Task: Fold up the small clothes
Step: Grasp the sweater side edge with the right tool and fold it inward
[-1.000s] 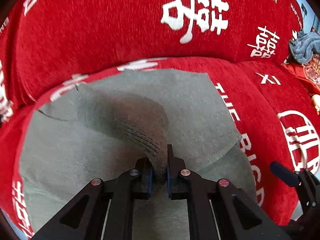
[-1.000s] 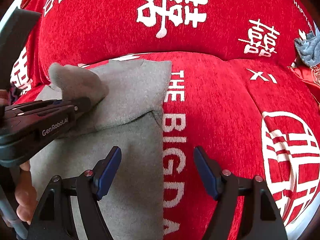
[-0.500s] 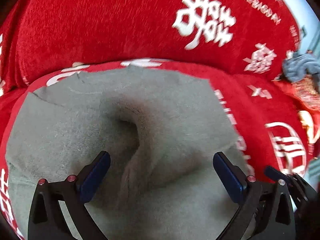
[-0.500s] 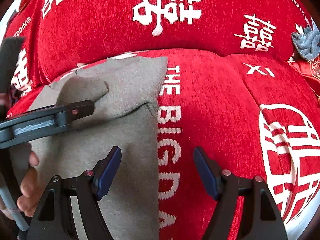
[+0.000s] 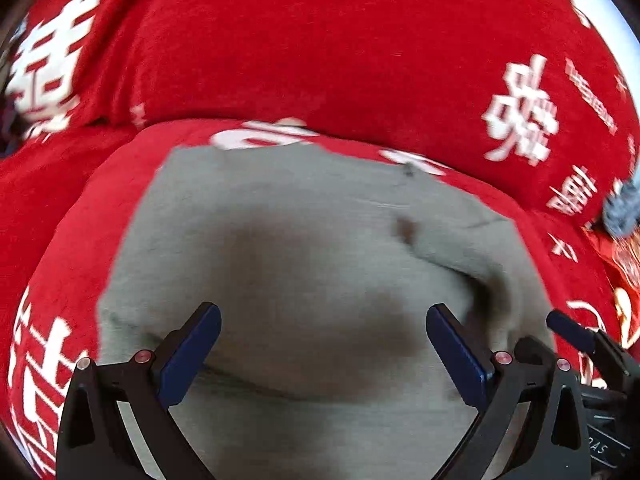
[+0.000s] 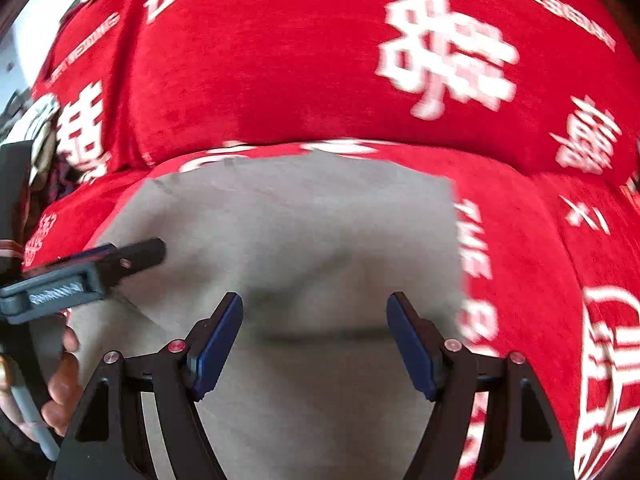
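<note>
My left gripper (image 5: 323, 346) and right gripper (image 6: 315, 334) both hover with fingers spread wide, holding nothing, over the soft grey fleece garment (image 5: 320, 248). It lies partly folded on the red sofa cover with white lettering (image 5: 320, 52).

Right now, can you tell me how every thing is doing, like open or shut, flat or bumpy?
left gripper: open, jaws wide apart, holding nothing, over the cloth.
right gripper: open, holding nothing, over the cloth.
grey garment: lying on the sofa, partly folded, with a raised wrinkle in the middle.
red sofa cover: spread over the cushions, under the garment.
blue-grey cloth: bunched up at the far right edge.
</note>
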